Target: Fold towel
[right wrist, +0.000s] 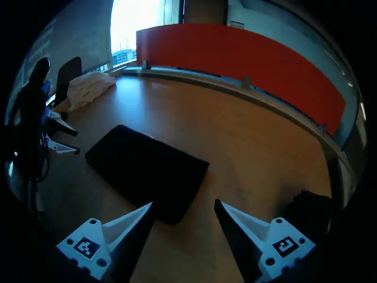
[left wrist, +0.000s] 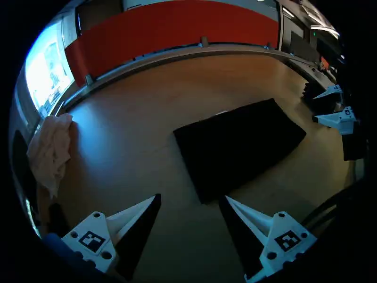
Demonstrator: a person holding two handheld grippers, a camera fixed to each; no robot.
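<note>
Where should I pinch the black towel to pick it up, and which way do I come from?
Probably a near corner. The black towel lies flat on the wooden table, so its middle offers nothing to pinch. One corner points at the open left hand-held gripper; come in low from that near side, sliding one finger under the edge.

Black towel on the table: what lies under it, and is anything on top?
The black towel lies flat on the wooden table; nothing rests on top. Whatever lies beneath is covered.
</note>
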